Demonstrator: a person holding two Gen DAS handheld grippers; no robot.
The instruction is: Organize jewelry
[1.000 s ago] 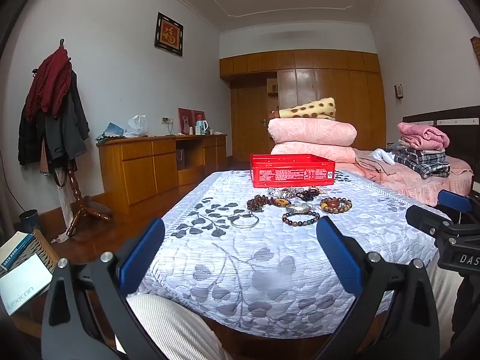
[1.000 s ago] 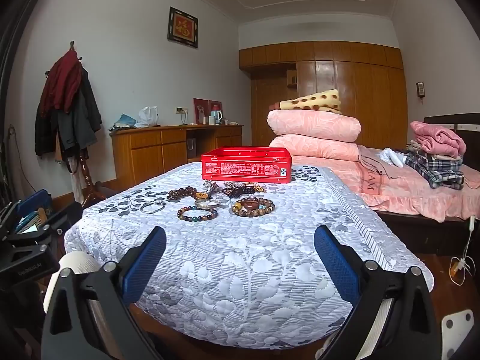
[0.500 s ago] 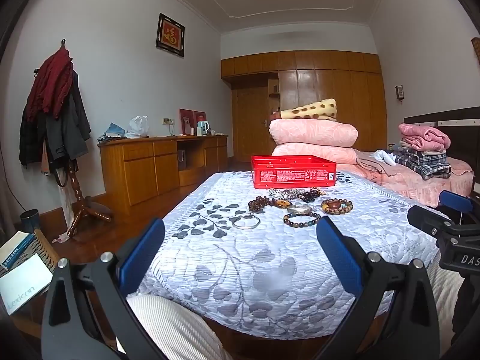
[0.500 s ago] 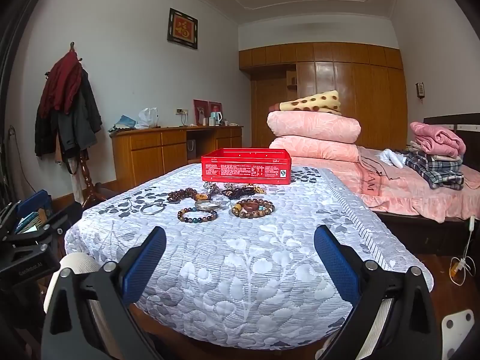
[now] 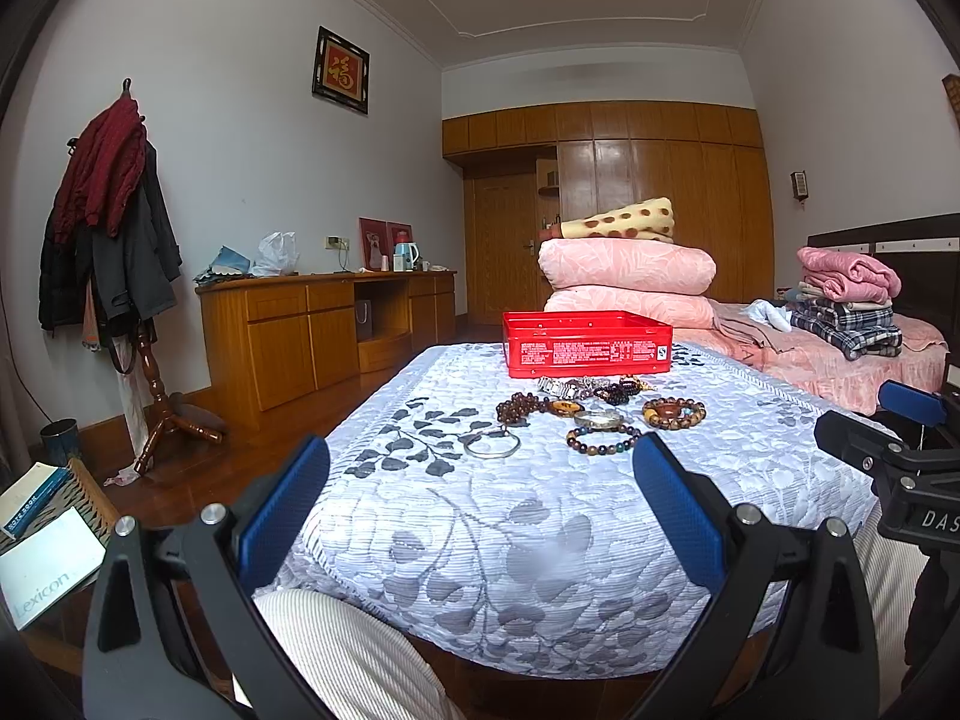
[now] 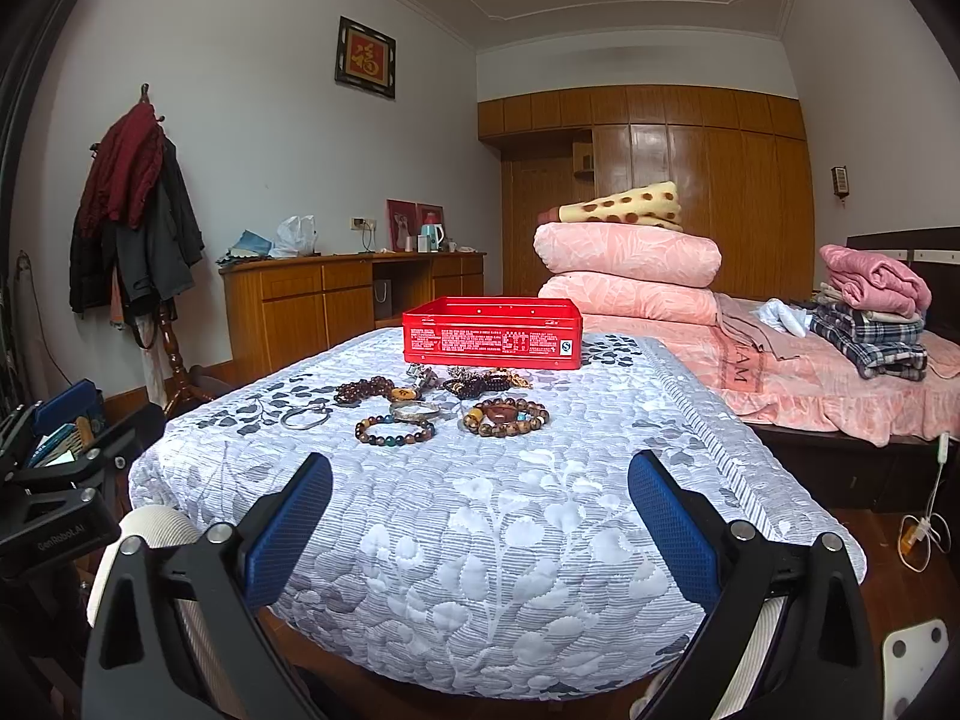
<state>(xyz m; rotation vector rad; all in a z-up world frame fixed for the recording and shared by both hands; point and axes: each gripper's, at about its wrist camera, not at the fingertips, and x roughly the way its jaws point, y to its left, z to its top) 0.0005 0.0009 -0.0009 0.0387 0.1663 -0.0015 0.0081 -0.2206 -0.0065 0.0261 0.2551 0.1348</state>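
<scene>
While both tongs, left (image 5: 480, 498) and right (image 6: 480, 504), hung spread and empty at desk's (image 6: 510, 540) near edge, bracelets (image 6: 420, 408) lay mid-desk before red tin (image 6: 492, 333); tangled far pieces probably necklaces.

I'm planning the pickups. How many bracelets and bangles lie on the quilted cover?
At least 6: silver bangle far left, dark bead bracelet, multicolour bead bracelet nearest, metal cuff, brown bead bracelet right, black beaded piece. The tangle by the red tin may hide more.

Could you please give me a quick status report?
Both grippers open, empty. Bracelets lie before the red tin, untouched. Nothing in the way.
</scene>
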